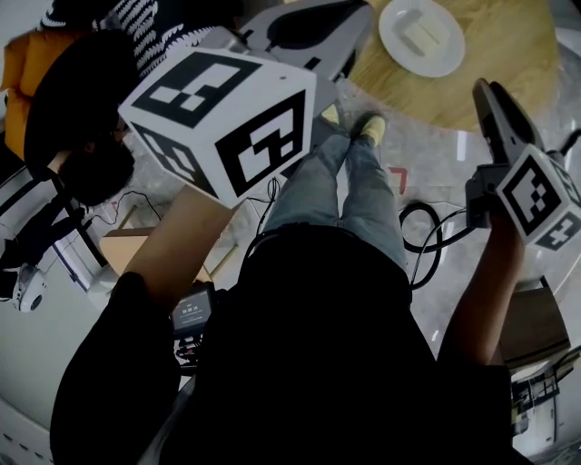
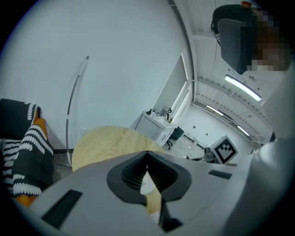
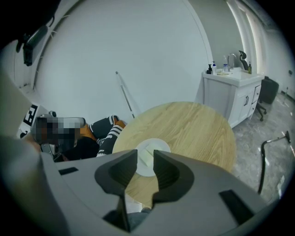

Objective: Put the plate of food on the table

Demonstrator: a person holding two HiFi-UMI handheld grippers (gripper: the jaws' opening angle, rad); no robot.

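Note:
A white plate (image 1: 420, 34) carrying a pale slab of food rests on the round wooden table (image 1: 508, 64) at the top of the head view. Neither gripper touches it. My left gripper (image 1: 349, 27) is raised high in front of me, with its jaw tips meeting (image 2: 147, 154) and nothing held. Lower on the right, my right gripper (image 1: 486, 95) points at the table with a narrow gap between its jaws (image 3: 145, 161). Through that gap I see the plate (image 3: 146, 154) on the table (image 3: 193, 133), well beyond the tips.
A striped cushion (image 1: 154, 27) and an orange seat (image 2: 23, 138) lie left of the table. A white sink cabinet (image 3: 230, 92) stands behind it. Cables (image 1: 427, 227) and a cardboard box (image 1: 127, 250) lie on the floor by the person's legs (image 1: 345, 182).

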